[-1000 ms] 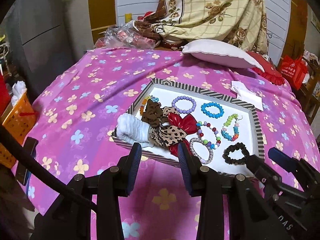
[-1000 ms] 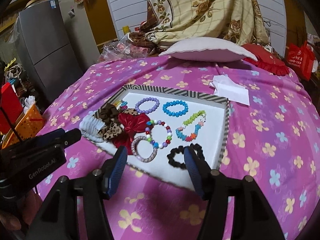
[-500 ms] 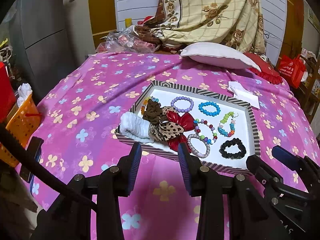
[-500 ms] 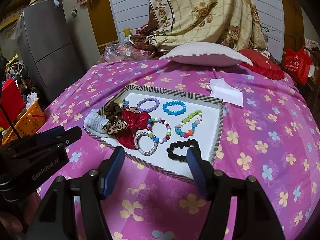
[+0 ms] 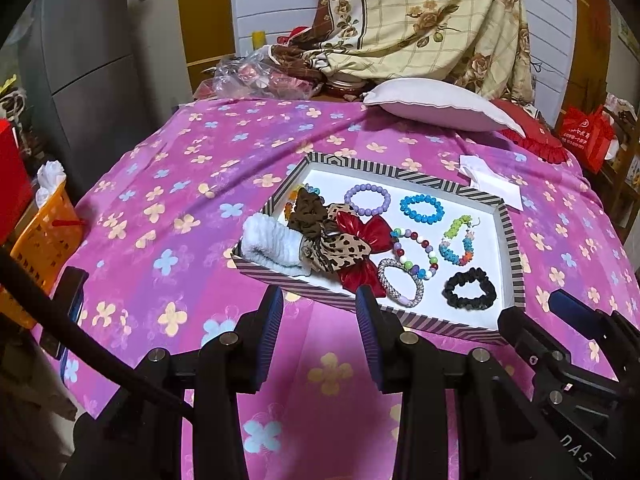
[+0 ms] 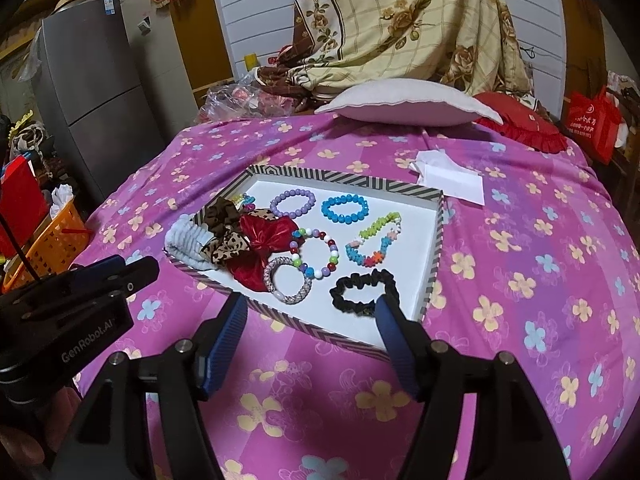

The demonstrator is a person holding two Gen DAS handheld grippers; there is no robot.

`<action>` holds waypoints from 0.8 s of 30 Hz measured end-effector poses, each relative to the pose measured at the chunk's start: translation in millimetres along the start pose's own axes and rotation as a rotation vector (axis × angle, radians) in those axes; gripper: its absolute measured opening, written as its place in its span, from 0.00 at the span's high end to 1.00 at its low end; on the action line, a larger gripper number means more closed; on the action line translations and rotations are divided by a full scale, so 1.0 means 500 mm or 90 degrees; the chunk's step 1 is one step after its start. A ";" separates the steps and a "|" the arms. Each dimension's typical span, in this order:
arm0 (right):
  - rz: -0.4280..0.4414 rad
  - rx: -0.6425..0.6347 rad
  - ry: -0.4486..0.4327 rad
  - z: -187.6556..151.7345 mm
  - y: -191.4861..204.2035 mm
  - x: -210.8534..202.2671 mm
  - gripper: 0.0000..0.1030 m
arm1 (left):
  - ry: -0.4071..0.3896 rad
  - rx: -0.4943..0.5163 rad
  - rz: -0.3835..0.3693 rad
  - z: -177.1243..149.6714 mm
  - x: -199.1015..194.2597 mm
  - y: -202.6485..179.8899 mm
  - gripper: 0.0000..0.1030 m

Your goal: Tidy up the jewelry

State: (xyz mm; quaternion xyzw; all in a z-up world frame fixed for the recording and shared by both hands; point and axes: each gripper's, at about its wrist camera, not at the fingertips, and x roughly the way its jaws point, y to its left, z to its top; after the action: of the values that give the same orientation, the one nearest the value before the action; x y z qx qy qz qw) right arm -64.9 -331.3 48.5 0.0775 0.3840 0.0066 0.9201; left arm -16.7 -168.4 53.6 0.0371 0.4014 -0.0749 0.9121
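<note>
Shallow striped-rim cardboard tray (image 5: pixel 508 240) with a white floor sits on the pink flowered bedspread (image 5: pixel 168 208), holding purple bead bracelet (image 5: pixel 367 200), blue bead bracelet (image 5: pixel 422 209), multicolour bead bracelet (image 5: pixel 414 254), black scrunchie (image 5: pixel 470 289), red bow (image 5: pixel 366 240) and white fluffy band (image 5: pixel 272 245) draped over its left rim. Left gripper (image 5: pixel 318 320) hangs half-spread, empty, just short of the tray; right gripper (image 6: pixel 308 332) is opening, nothing between the jaws. Pillow (image 6: pixel 404 104) and grey fridge (image 6: pixel 92 92) behind.

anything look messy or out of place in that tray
Yes. At the tray's left end the hair ties are heaped: a white scrunchie hangs over the rim, with brown, leopard and red bows piled on it. The bracelets and the black scrunchie lie apart, flat.
</note>
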 end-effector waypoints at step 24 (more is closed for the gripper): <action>0.002 -0.002 0.009 -0.003 0.005 0.012 0.31 | 0.000 -0.005 -0.001 -0.004 0.003 0.004 0.58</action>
State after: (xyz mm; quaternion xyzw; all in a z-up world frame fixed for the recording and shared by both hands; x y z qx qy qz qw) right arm -61.5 -328.5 43.7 0.0770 0.3905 0.0092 0.9173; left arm -16.6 -166.2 51.1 0.0332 0.4016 -0.0744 0.9122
